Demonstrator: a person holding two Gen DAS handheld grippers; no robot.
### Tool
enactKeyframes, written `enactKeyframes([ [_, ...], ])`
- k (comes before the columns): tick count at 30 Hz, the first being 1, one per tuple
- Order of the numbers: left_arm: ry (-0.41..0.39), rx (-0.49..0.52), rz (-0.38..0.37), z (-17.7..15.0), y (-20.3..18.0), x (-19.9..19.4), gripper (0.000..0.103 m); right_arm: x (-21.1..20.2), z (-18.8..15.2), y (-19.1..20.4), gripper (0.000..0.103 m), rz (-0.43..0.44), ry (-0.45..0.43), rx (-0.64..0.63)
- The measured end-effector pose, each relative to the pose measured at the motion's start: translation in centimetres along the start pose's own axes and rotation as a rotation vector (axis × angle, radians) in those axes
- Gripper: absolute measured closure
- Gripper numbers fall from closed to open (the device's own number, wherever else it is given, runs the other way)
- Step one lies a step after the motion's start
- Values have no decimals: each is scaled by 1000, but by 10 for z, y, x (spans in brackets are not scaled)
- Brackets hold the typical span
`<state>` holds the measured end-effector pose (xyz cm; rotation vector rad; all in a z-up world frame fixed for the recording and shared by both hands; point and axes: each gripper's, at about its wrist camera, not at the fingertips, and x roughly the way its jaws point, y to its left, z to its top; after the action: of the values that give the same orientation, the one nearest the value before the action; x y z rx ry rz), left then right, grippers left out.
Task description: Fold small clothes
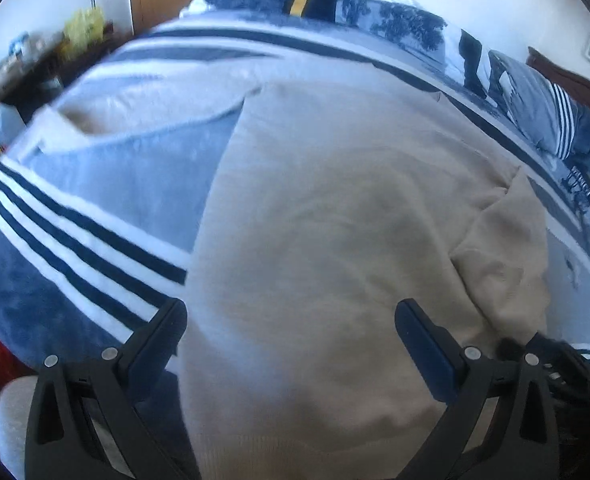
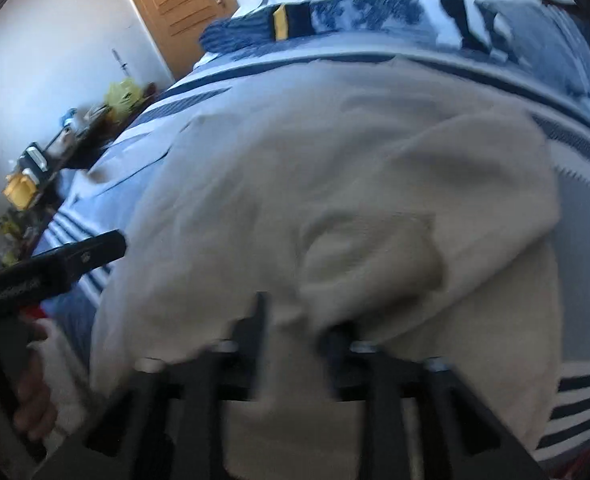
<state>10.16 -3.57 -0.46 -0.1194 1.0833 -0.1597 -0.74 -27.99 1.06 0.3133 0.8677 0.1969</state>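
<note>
A beige sweatshirt [image 1: 335, 220] lies spread on a blue bedspread with white and navy stripes [image 1: 95, 240]. One sleeve is folded in over its right side [image 1: 507, 248]. My left gripper [image 1: 291, 320] is open, its fingers wide apart just above the sweatshirt's near part. My right gripper [image 2: 301, 328] is narrowed around a bunched fold of the beige sweatshirt [image 2: 355, 200] near its hem; the view is blurred. The left gripper also shows at the left of the right wrist view [image 2: 55, 264].
Folded blue and patterned clothes [image 1: 375, 12] lie along the far edge of the bed. A dark pile with white stripes [image 1: 555, 120] sits at the far right. A cluttered shelf [image 2: 35, 168] and a wooden door [image 2: 175, 4] stand beyond the bed.
</note>
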Motion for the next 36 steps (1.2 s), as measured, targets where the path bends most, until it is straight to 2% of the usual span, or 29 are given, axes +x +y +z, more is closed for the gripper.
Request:
enactKeyframes([
  [1,-3,-10,-21,0,2,0,0,-10,1,-5,37,15,-24,22],
  [2,-8,-19,-50,1,1,0,0,-20,-2,-11,30,31,-45,51],
  [4,-15,-9,-93,2,-8,-2,0,-41,-9,-34,30,63,-100,142],
  [8,-13,105,-155,3,-52,-4,0,-61,-15,-77,30,-45,-201,343],
  [12,-20,218,-201,16,-103,5,0,-49,3,-140,30,-35,-156,572],
  [13,-11,259,-215,22,-120,12,0,-40,10,-152,30,-23,-130,600],
  [15,36,304,-240,31,-144,26,0,-30,17,-171,34,-14,-144,653],
  [16,58,313,-243,32,-153,32,0,-30,16,-183,35,-3,-148,671],
  [18,75,317,-255,29,-166,34,0,-26,12,-201,42,15,-166,721],
  [22,55,387,-225,-3,-194,29,0,-24,-14,-221,43,50,-229,773],
  [25,81,422,-236,-21,-211,37,0,-13,-21,-230,43,128,-201,821],
  [26,85,446,-213,-23,-217,44,1,-13,-20,-230,43,130,-203,814],
  [28,88,461,-159,-22,-223,57,25,-16,-16,-228,43,129,-221,791],
  [30,134,398,-159,-15,-212,67,84,-16,-12,-227,43,152,-232,777],
  [31,140,333,-193,-10,-200,66,93,-17,-11,-226,43,159,-236,767],
  [32,122,259,-217,-4,-185,59,96,-15,-10,-225,43,166,-234,758],
  [36,-1,102,-306,8,-134,2,97,-2,-12,-228,43,227,-216,776],
])
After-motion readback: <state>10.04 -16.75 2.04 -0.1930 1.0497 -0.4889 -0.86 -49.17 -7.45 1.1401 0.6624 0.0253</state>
